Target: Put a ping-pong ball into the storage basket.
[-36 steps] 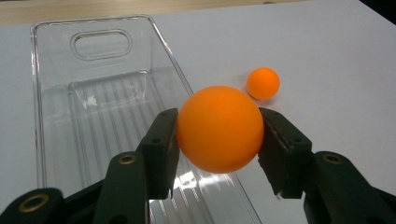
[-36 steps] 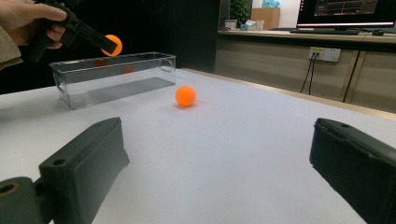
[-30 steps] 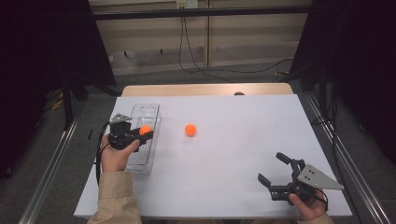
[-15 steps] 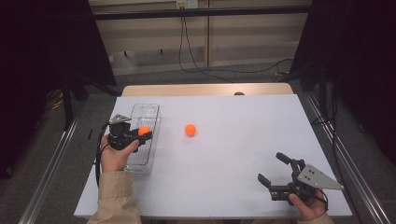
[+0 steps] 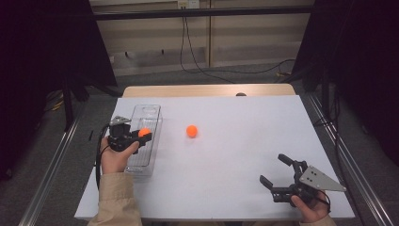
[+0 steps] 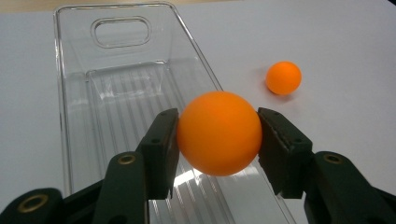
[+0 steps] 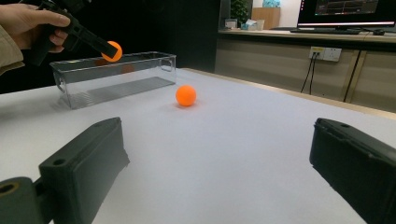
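The room around me is dim, with dark curtains at both sides, a pale panelled wall [image 5: 202,42] ahead and black cables [image 5: 197,52] trailing down it to the grey floor [image 5: 207,77]. My white table [image 5: 244,141] takes up the middle; a strip of bare wood [image 5: 207,90] runs along its far edge, and metal rails [image 5: 350,165] flank both sides. Most of the top lies bare, so there is wide room between my two hands and towards the far and right edges.

Near the left edge a clear plastic bin [image 5: 149,113] lies lengthwise, its ribbed floor showing in the left gripper view [image 6: 116,93].

My left tongs [image 5: 140,135] hang over that bin, clamped on an orange ball [image 6: 219,133] that sits above the bin's right wall. My right tongs [image 5: 274,170] rest low by the near right corner, spread wide apart with nothing between them.

A second orange ball [image 5: 191,131] sits loose on the table just right of the bin, well apart from my right tongs.
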A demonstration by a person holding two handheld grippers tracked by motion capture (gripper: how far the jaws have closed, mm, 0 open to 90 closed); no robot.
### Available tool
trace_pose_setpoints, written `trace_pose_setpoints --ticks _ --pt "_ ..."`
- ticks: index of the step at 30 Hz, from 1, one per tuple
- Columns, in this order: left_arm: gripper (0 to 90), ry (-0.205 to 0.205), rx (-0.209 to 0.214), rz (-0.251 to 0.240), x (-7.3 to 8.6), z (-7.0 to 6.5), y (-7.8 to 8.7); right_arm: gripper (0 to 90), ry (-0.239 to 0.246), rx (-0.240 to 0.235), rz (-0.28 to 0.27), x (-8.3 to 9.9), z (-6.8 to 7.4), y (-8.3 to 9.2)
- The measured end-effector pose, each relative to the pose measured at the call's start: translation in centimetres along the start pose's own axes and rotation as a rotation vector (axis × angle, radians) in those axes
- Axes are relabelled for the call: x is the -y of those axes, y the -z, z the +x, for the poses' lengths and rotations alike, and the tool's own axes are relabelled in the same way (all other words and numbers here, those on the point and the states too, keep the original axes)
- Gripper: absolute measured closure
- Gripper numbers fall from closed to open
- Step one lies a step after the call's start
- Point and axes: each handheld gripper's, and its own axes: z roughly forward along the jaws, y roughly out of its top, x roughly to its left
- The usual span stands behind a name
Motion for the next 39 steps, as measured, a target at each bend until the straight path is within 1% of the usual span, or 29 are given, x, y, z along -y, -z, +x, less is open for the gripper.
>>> trace_pose_setpoints --ticks 12,13,29,30,31,33,38,39 --pt "50.1 0.003 -0.019 0.011 0.18 0.22 -0.19 2.7 0.000 -0.001 0.001 -0.01 -0.03 0.01" --pt "50.1 0.006 -0.021 0.005 0.24 0.31 -0.22 2.7 -0.002 -0.001 0.002 0.00 -0.01 0.01" --pt "49.7 0.011 -0.053 0.014 0.46 0.69 -0.27 2.7 0.001 -0.001 -0.001 -0.01 -0.01 0.00" --pt "47.5 0.015 -0.060 0.012 0.45 0.71 -0.29 2.7 -0.001 -0.001 0.002 0.00 0.00 0.01" --pt "42.8 0.015 -0.066 0.018 0.44 0.69 -0.29 2.7 0.003 -0.002 0.004 0.01 -0.03 0.01" --pt "41.2 0.017 -0.066 0.010 0.44 0.58 -0.36 2.7 0.002 -0.004 0.003 0.00 -0.01 0.00" --pt "36.0 0.018 -0.064 0.009 0.35 0.36 -0.38 2.7 0.001 -0.001 0.002 0.00 0.00 0.00" --pt "34.0 0.016 -0.071 0.006 0.33 0.28 -0.39 2.7 0.002 -0.001 0.002 0.00 0.00 0.00"
